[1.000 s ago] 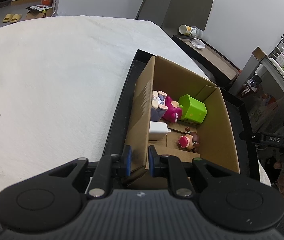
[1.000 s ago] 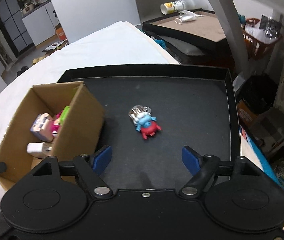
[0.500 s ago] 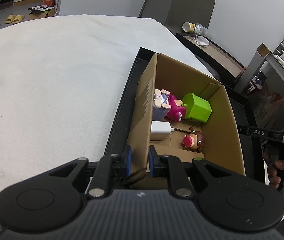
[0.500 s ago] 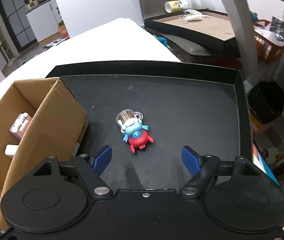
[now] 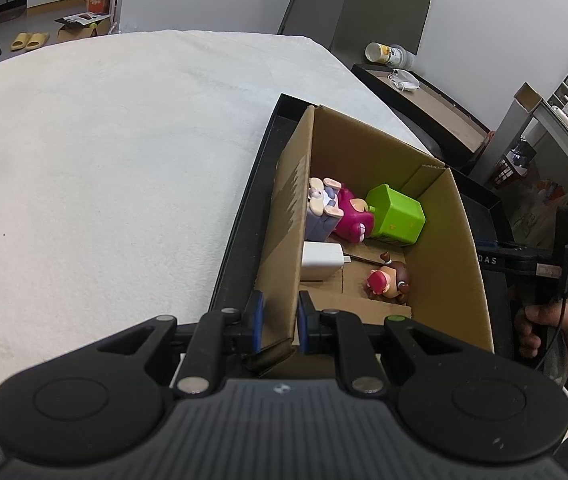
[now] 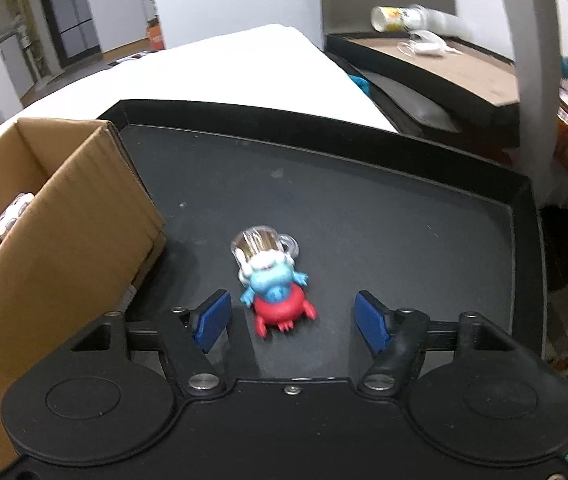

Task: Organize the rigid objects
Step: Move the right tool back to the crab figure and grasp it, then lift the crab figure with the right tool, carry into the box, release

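My left gripper (image 5: 277,322) is shut on the near left wall of the cardboard box (image 5: 284,240). The box holds a green cube (image 5: 396,216), a magenta figure (image 5: 354,218), a pale purple figure (image 5: 322,208), a white charger (image 5: 322,260) and a small brown-and-red figure (image 5: 388,282). My right gripper (image 6: 290,320) is open, low over the black tray (image 6: 404,220). A blue-and-red toy figure with a clear mug on its head (image 6: 271,280) lies on the tray, its red lower part between my open fingers. The box (image 6: 55,216) stands to its left.
The tray lies on a white cloth-covered table (image 5: 103,160). A second dark tray with a cup and a mask (image 6: 424,52) sits beyond the table. A shelf post (image 6: 532,60) and clutter stand at the right.
My right gripper has moved forward and down toward the blue-and-red toy, which now sits between the open fingers. The left gripper has kept its hold on the box wall.
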`<state>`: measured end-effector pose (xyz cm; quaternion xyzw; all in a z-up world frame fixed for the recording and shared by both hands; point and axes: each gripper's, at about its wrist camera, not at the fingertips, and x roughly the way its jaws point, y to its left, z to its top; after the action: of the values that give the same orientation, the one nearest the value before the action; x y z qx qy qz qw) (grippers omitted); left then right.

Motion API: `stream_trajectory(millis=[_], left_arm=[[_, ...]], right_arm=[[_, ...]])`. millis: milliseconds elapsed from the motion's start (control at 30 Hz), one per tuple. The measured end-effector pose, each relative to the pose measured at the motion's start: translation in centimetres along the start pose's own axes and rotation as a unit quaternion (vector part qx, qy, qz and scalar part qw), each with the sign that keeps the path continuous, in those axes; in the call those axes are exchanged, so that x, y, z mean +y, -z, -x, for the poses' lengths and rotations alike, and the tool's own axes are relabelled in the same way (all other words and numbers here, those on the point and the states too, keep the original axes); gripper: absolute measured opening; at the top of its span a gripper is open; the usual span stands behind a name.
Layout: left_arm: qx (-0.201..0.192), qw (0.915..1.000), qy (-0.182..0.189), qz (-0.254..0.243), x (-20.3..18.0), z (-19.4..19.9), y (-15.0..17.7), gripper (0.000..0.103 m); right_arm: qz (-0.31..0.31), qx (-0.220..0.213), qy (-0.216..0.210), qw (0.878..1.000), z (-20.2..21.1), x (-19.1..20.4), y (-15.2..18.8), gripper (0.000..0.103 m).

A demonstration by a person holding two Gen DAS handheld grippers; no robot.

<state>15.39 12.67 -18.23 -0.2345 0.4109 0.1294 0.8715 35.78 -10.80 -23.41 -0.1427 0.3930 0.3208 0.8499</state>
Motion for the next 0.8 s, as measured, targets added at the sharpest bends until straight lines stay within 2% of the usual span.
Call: stream_trajectory(millis=[167, 433, 733, 800], left_arm=[[0.001, 1.0, -0.003, -0.002, -0.2, 0.0, 0.0, 0.016], [0.002, 1.0, -0.007, -0.004, -0.2, -0.1, -0.1, 0.016], [0.001, 1.0, 0.001, 0.006, 0.2, 0.0, -0.1, 0.016], [0.001, 1.0, 0.004, 0.009, 0.4, 0.1, -0.1, 0.016]], right_arm=[[0.049, -0.009, 0.008, 0.999, -0.4, 1.1, 0.1, 0.068], [0.07, -0.026, -0.011, 0.997, -0.3, 0.8, 0.5, 0.064], [0.099, -0.023, -0.019, 0.995, 0.6, 1.3, 1.1, 0.041], [0.096, -0.023, -0.017, 0.995, 0.6, 1.2, 1.0, 0.039]])
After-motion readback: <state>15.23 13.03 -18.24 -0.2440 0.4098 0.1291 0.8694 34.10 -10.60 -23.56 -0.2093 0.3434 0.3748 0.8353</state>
